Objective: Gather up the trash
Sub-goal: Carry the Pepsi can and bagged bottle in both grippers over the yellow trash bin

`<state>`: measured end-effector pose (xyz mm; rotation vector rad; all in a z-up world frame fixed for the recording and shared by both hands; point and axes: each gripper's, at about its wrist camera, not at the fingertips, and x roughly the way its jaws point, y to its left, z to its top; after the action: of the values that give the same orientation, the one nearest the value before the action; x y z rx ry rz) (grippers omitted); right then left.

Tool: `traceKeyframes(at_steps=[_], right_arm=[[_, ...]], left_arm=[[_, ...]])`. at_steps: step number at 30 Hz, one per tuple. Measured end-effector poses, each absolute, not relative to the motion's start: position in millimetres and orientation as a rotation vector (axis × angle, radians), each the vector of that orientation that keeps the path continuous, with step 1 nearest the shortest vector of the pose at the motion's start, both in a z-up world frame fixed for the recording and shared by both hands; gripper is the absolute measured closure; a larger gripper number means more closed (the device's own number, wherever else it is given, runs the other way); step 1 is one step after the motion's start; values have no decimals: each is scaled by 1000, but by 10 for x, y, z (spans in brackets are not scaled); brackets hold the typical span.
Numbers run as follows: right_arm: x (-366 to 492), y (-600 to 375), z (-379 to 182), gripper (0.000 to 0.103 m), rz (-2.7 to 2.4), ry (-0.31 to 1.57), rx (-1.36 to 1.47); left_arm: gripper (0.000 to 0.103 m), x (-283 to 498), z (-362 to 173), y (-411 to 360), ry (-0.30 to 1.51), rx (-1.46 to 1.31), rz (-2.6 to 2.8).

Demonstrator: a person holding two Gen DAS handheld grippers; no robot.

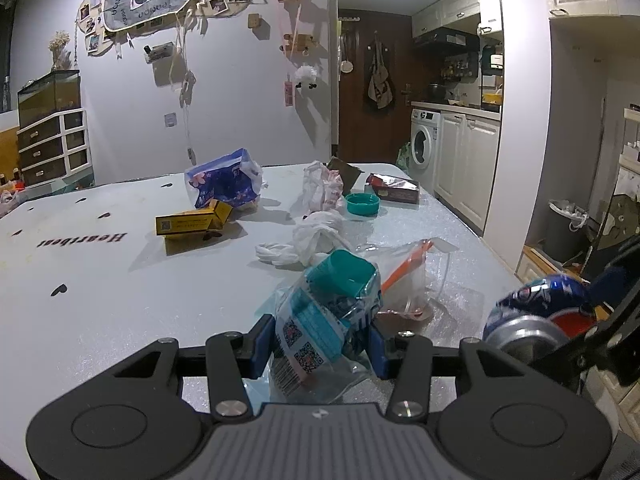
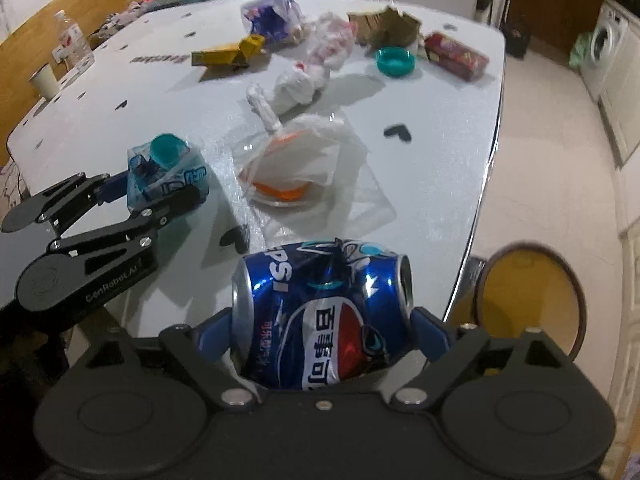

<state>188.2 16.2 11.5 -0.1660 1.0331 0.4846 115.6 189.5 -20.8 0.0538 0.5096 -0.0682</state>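
The left tongs (image 1: 320,350) are clenched on a crumpled clear plastic package (image 1: 328,312) with teal printing, QR codes and a teal plastic insert at its top, both blue pads pressing its sides just above the white desk (image 1: 100,288). The right tongs (image 2: 322,326) stand wide with a dented blue Pepsi can (image 2: 324,308) lying crosswise between them; the can's ends sit against the blue fingers (image 2: 430,330), so the tongs appear to be grasping the can end to end near the desk's near edge, with a round yellow-seated stool (image 2: 528,300) on the floor just beyond that edge. Past the package lies a clear zip bag (image 2: 296,168) holding something orange and white. Farther out are a knotted white plastic bag (image 1: 308,236), a second crumpled white bag with red print (image 1: 320,188), a teal round lid (image 1: 362,204), a dark red carton (image 1: 394,188) near the far right corner, a yellow box (image 1: 192,222) lying open, and a blue flowered wrapper (image 1: 224,182). In the right wrist view a paper cup (image 2: 45,80) and a clear water bottle (image 2: 74,40) stand at the far left edge of the desk. Black heart shapes and the word "Heartbeat" are printed on the desk.
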Motion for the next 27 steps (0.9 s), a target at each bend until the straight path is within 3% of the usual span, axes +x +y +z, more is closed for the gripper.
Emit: traceKeyframes(at_steps=[27], right_arm=[[1612, -451, 639, 15, 416, 561, -15]], left_arm=[[54, 848, 495, 1534, 366, 15, 3]])
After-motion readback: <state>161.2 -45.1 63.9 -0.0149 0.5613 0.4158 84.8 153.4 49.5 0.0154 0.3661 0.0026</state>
